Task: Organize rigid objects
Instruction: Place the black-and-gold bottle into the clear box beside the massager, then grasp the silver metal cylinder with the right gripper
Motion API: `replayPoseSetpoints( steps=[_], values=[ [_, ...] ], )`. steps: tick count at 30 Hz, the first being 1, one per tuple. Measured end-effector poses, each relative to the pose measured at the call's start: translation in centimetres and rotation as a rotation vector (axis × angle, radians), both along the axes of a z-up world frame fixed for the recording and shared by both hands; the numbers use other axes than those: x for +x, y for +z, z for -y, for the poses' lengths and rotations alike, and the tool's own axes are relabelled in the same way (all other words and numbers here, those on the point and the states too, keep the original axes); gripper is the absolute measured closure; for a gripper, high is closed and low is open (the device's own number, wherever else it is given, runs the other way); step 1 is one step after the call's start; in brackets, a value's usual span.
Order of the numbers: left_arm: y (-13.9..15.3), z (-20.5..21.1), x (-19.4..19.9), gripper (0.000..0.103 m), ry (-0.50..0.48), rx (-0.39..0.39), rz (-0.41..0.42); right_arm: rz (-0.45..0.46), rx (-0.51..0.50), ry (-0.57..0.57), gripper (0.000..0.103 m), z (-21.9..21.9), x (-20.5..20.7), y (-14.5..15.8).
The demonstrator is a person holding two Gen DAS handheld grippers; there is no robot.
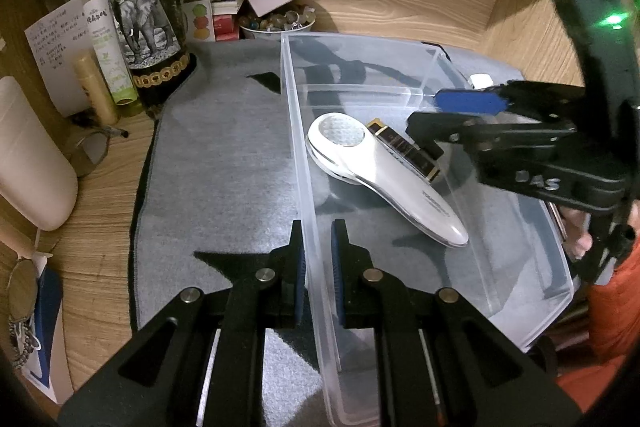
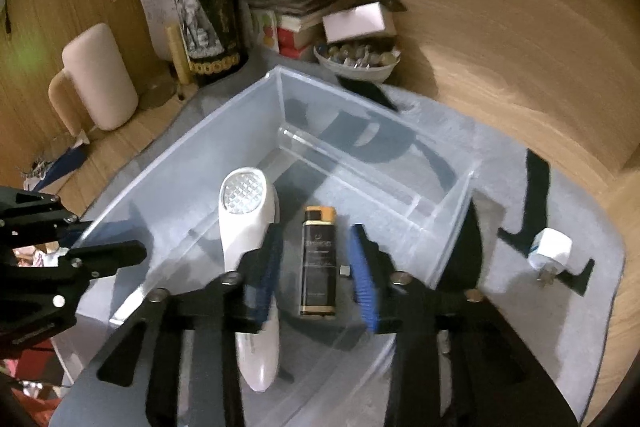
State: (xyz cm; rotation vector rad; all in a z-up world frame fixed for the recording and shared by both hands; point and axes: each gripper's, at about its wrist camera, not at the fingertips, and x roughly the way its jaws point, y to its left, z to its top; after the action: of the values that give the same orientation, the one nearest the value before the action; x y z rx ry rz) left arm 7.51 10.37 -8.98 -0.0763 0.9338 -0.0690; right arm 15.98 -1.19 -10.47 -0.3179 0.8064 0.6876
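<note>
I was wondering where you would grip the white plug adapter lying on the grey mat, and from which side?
Take the white plug adapter across its blocky white body, coming straight down from above. It lies on its side on the grey mat, outside the clear bin, with its prongs pointing toward the near edge, so the flat sides are free. The right gripper looks open enough.

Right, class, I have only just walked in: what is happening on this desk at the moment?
A person is sorting items into a clear plastic bin. The left hand-held gripper straddles the bin's near wall. The right hand-held gripper hangs open over a black and gold lighter beside a white handheld device. A white plug adapter sits outside on the grey mat.
</note>
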Motion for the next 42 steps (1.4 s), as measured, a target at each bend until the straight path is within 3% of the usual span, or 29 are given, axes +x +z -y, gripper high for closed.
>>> replayPoseSetpoints(
  steps=[11,17,24,28,34,39,40,42],
  values=[
    [0.0,-0.1,0.1,0.092,0.001,-0.005,0.001,0.132,0.083,-0.112,0.054,5.5,-2.3,4.5],
    [0.0,0.0,0.2,0.094,0.009,0.002,-0.001,0.16,0.085,-0.235,0.054,9.9,-3.1,4.9],
    [0.0,0.0,0.2,0.096,0.019,0.01,-0.001,0.118,0.041,-0.368,0.054,14.5,-3.6,2.7],
    [0.0,0.0,0.2,0.096,0.026,0.011,-0.004,0.047,0.05,-0.419,0.054,16.7,-3.8,0.5],
    [0.0,0.3,0.2,0.096,0.032,0.022,-0.005,-0.066,0.029,-0.432,0.054,17.8,-4.3,-3.3],
    [-0.1,0.3,0.2,0.096,0.039,0.021,-0.004,-0.089,-0.004,-0.423,0.054,17.6,-4.5,-5.5],
    [-0.1,0.3,0.2,0.096,0.04,0.02,-0.004,-0.068,-0.003,-0.423,0.056,17.5,-4.7,-5.6],
    [-0.1,0.3,0.2,0.096,0.04,0.021,-0.003,-0.058,0.001,-0.417,0.072,17.4,-4.8,-5.4]
  ],
)
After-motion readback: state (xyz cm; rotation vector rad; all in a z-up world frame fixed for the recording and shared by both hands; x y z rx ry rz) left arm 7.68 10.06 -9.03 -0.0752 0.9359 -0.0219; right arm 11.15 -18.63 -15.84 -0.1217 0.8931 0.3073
